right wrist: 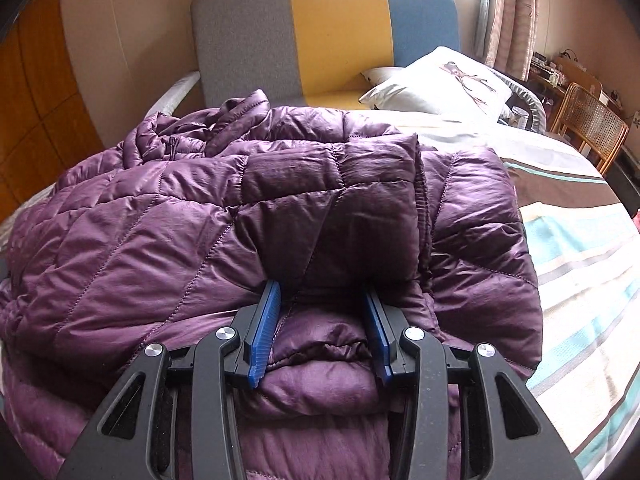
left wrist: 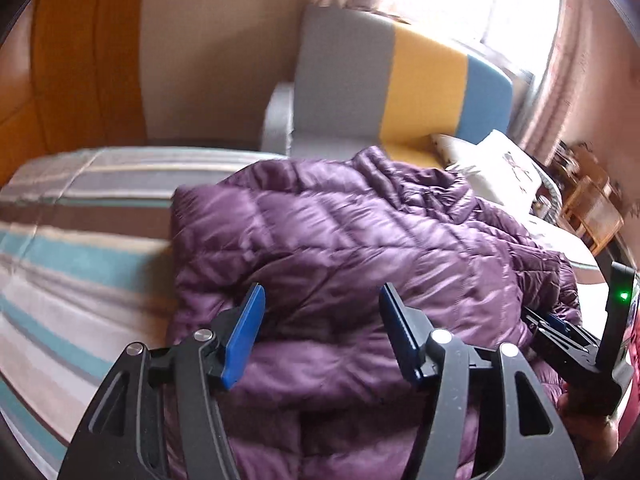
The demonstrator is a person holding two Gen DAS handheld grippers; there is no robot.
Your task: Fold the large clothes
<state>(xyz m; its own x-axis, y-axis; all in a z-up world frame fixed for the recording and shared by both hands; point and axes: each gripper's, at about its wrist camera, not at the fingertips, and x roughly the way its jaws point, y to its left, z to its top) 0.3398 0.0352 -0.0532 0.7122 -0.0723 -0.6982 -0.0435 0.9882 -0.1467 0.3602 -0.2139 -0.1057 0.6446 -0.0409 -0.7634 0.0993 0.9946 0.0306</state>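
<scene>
A purple quilted puffer jacket (left wrist: pixel 360 240) lies bunched and partly folded on the striped bed; it also fills the right wrist view (right wrist: pixel 200 216). My left gripper (left wrist: pixel 322 300) hangs open just above the jacket's near part, nothing between its blue pads. My right gripper (right wrist: pixel 322 300) has its jaws partly apart around a thick fold of the jacket, the blue pads pressing on either side of it. The right gripper also shows at the right edge of the left wrist view (left wrist: pixel 556 322), low against the jacket.
The bed has a striped cover (left wrist: pixel 72 256) (right wrist: pixel 580 264) and a grey, yellow and blue headboard (right wrist: pixel 320 36). A white pillow (right wrist: pixel 444 80) lies by the headboard. A wicker chair (right wrist: pixel 592 128) stands beyond the bed, a wooden wardrobe (left wrist: pixel 80 60) at left.
</scene>
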